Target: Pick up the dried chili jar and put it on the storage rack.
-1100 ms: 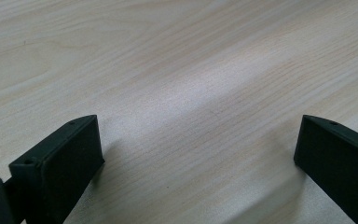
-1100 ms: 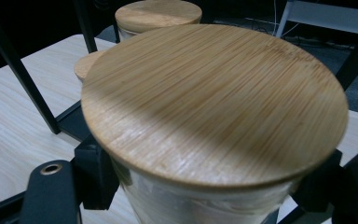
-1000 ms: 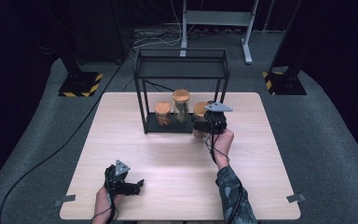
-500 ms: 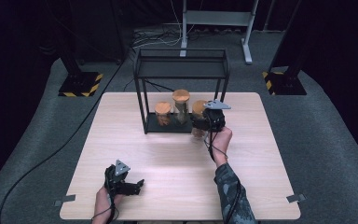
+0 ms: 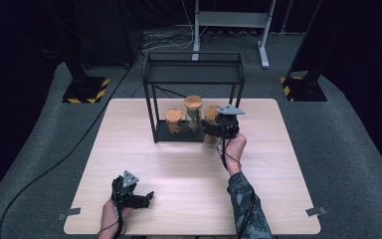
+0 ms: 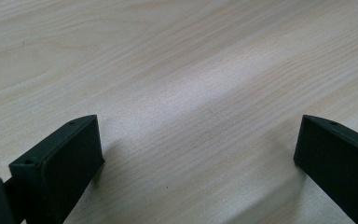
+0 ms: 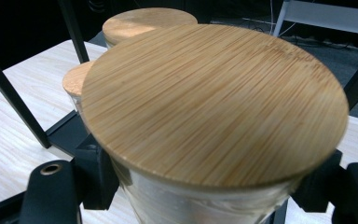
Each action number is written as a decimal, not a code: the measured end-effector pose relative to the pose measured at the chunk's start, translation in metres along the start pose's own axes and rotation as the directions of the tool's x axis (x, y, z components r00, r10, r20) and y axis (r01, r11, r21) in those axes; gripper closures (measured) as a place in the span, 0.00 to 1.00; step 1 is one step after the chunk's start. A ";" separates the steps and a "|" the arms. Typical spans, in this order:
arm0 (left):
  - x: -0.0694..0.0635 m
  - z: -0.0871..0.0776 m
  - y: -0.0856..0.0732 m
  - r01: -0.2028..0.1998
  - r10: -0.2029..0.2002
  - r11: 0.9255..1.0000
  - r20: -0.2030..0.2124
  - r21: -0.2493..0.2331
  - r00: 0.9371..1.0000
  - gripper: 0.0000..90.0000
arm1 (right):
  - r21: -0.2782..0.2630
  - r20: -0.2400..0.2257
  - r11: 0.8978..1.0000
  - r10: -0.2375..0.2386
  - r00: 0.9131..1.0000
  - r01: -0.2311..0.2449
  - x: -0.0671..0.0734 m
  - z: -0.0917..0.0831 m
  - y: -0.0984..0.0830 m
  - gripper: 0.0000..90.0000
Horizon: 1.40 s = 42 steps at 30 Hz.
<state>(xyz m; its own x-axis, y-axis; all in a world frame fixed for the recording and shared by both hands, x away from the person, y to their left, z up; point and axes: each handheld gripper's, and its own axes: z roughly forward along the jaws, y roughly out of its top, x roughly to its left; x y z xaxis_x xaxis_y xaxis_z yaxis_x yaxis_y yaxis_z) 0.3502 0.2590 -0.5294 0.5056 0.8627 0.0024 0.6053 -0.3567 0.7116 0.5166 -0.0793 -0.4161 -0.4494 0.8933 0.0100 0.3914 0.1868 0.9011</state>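
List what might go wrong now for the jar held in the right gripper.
1. The right gripper clamps the jar just under its wooden lid; smooth glass may slip.
2. The black rack and its posts stand close; a swing could knock one.
3. Two other jars stand nearby and could be bumped.

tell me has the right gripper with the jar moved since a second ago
No. The right gripper, shut on the jar, sits at the same spot beside the black rack's right front leg.

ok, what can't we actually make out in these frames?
- Held jar contents: right gripper view, its bamboo lid covers them.
- Same jar's base: high view, right claw and hand cover it.
- Other two jars' contents: high view, too small.
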 end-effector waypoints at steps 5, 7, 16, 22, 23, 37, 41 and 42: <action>0.000 0.000 0.000 0.000 0.000 1.000 0.001 -0.001 1.000 0.00 | 0.002 0.002 1.000 0.003 1.000 -0.003 0.000 0.003 0.000 0.27; 0.000 0.000 0.000 0.000 0.000 1.000 0.001 -0.001 1.000 0.00 | 0.005 0.003 1.000 0.004 1.000 -0.004 0.000 0.004 0.000 0.27; 0.000 0.000 0.000 -0.001 0.001 1.000 0.002 -0.001 1.000 0.00 | 0.014 0.020 1.000 -0.002 1.000 0.002 0.001 0.010 0.001 0.27; 0.000 0.000 0.000 -0.001 0.001 1.000 0.002 -0.001 1.000 0.00 | 0.019 0.023 1.000 -0.004 1.000 0.003 0.002 0.014 0.001 0.27; 0.000 0.000 0.000 0.001 -0.001 1.000 0.002 -0.003 1.000 0.00 | 0.023 0.025 1.000 -0.004 1.000 0.003 0.003 0.015 0.001 0.27; -0.001 0.000 0.000 0.001 -0.001 1.000 0.004 -0.003 1.000 0.00 | 0.035 0.040 0.999 0.016 0.999 -0.018 0.002 0.032 -0.003 0.27; -0.001 0.000 0.000 0.000 0.000 1.000 0.004 -0.003 1.000 0.00 | 0.031 0.046 0.999 0.017 0.999 -0.018 0.002 0.034 -0.003 0.27; -0.001 0.000 0.000 -0.001 0.001 1.000 0.003 -0.004 1.000 0.00 | 0.030 0.048 0.999 0.018 0.999 -0.020 0.003 0.035 -0.003 0.27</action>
<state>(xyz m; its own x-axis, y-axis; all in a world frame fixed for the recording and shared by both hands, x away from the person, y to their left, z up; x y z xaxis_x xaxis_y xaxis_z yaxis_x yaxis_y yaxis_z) 0.3497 0.2586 -0.5297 0.5080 0.8613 0.0006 0.6026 -0.3559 0.7143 0.5423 -0.0633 -0.4336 -0.4029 0.9152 0.0056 0.4244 0.1815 0.8871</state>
